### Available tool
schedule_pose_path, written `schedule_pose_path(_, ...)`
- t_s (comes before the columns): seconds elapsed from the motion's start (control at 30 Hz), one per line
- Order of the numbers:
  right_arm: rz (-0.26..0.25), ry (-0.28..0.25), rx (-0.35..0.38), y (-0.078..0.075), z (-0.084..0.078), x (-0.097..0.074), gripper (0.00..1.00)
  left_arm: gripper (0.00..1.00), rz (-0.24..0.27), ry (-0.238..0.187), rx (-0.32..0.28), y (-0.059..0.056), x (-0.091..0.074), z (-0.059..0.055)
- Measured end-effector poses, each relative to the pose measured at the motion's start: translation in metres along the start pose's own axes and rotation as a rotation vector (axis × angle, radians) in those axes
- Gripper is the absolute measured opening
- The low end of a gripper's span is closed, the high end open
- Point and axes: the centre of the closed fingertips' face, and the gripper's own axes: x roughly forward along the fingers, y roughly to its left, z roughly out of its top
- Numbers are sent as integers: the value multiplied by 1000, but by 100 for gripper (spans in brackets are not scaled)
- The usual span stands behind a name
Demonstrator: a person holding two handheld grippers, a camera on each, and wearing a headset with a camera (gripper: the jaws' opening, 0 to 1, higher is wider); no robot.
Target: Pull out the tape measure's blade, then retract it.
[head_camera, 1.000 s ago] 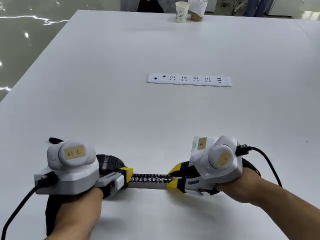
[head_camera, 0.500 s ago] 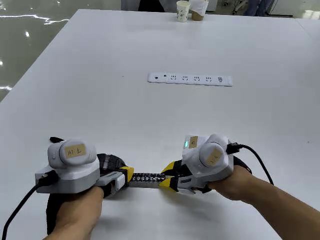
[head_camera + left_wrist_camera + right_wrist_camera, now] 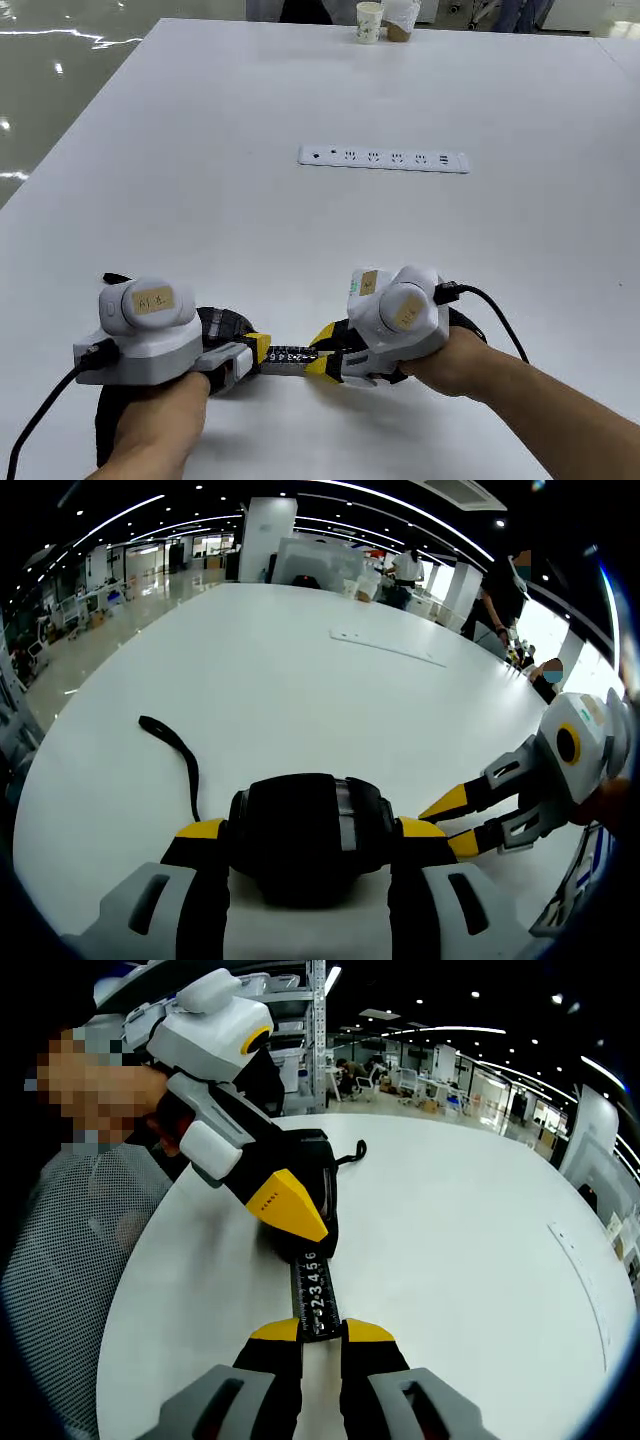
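Holding the case: your left gripper (image 3: 250, 352) has its jaws clamped on the two sides of the black tape measure (image 3: 222, 325), which sits toward the near edge of the desk (image 3: 300, 230).
Blade: the blade (image 3: 288, 354) runs a short way out of the case toward your right. Black numerals 2 to 6 read along it in the right gripper view. You cannot tell whether it touches the desk.
Right gripper: your right gripper (image 3: 318, 352) pinches the blade's free end between narrow jaws. Its yellow tips are near the left gripper's tips.
Strap: a black strap (image 3: 175, 745) trails from the case and lies curved on the desk.
Power strip: a white power strip (image 3: 383, 158) lies flat at mid-desk, well apart from both grippers.
Cup: a paper cup (image 3: 369, 22) stands upright at the far edge.
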Motion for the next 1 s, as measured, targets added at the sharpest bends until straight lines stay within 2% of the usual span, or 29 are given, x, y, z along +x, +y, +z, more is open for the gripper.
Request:
schedule_pose_path(0.6, 21, -3, -41, 5, 20, 22, 11, 59, -2, 5, -5, 0, 0, 0)
schedule_pose_path(1.0, 38, 2, -97, 6, 25, 29, 11, 59, 0, 5, -4, 0, 0, 0)
